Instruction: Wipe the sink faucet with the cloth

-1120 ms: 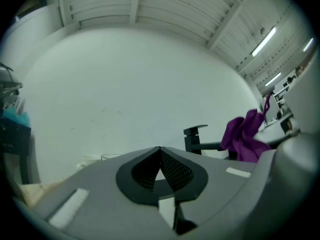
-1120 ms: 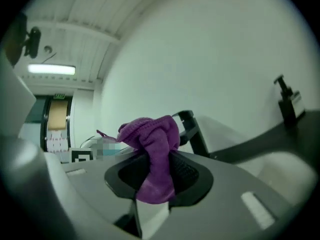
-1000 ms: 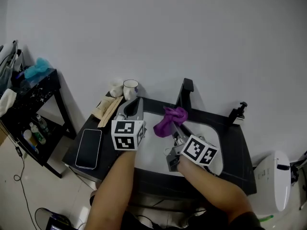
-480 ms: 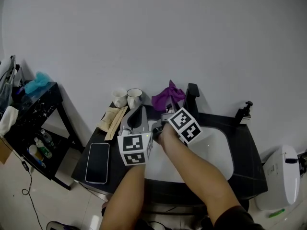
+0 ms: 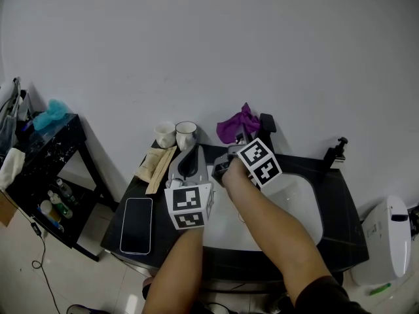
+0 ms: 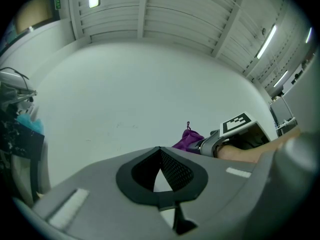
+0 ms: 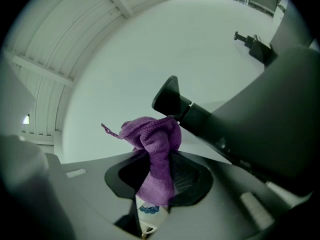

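The purple cloth [image 5: 239, 124] is bunched up, and my right gripper [image 5: 237, 140] is shut on its lower part. It hangs against the left side of the black faucet's [image 5: 265, 124] top, at the back of the white sink [image 5: 294, 205]. In the right gripper view the cloth [image 7: 152, 139] rises from between the jaws, touching the faucet's black head [image 7: 171, 99] just behind it. My left gripper [image 5: 190, 163] stands left of the sink, shut with nothing in it. In the left gripper view [image 6: 160, 151] it points at the wall, and the cloth [image 6: 189, 140] shows to the right.
Two cups [image 5: 175, 135] stand at the counter's back left, beside wooden sticks [image 5: 157, 161] and a phone [image 5: 136, 225]. A black soap pump [image 5: 335, 150] is at the sink's back right. A dark side table [image 5: 49, 133] stands far left and a white bin [image 5: 386, 241] to the right.
My right gripper has carried the cloth from over the basin up and back to the faucet's top. The left gripper has stayed beside the sink.
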`<control>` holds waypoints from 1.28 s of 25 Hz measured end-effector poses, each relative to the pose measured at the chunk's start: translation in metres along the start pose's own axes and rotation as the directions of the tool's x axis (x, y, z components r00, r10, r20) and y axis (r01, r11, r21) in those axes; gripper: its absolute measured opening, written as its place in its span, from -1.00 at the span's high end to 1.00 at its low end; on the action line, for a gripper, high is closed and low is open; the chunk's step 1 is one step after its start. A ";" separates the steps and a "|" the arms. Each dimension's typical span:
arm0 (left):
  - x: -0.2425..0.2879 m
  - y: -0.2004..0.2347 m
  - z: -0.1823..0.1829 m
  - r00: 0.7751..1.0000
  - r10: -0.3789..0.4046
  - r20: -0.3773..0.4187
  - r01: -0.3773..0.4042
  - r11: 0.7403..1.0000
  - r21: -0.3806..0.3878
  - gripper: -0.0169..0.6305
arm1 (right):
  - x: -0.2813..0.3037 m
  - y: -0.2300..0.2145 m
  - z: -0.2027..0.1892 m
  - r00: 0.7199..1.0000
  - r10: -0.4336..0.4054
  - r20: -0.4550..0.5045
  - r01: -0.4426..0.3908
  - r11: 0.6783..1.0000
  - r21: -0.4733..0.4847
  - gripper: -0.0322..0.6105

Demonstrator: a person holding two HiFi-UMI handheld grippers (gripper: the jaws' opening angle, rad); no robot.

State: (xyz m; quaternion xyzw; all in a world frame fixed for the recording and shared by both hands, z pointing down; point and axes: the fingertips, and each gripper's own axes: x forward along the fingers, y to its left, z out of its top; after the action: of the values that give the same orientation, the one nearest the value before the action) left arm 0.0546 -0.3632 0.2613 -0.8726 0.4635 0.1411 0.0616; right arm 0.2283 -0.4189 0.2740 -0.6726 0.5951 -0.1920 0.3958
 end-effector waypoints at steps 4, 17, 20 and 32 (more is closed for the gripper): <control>-0.001 -0.001 0.001 1.000 -0.002 0.007 0.002 1.000 0.006 0.90 | -0.002 -0.010 -0.006 1.000 -0.023 -0.003 0.023 1.000 0.001 0.54; 0.001 -0.008 0.001 1.000 -0.015 0.006 0.014 0.998 0.062 0.90 | -0.021 -0.068 -0.049 0.993 -0.104 -0.054 0.111 0.983 0.143 0.54; 0.002 -0.012 -0.001 1.000 -0.025 -0.001 0.025 0.997 0.076 0.90 | -0.024 -0.074 -0.053 0.993 -0.101 -0.055 0.110 0.976 0.190 0.54; -0.001 -0.002 0.001 1.000 0.011 0.003 -0.011 0.996 0.089 0.90 | -0.046 -0.013 -0.056 0.979 0.095 -0.182 -0.137 0.963 -0.234 0.53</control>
State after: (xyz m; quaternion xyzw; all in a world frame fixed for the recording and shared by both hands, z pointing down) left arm 0.0555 -0.3614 0.2610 -0.8663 0.4740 0.1215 0.1003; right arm 0.1861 -0.3919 0.3282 -0.6617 0.6840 -0.1497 0.2682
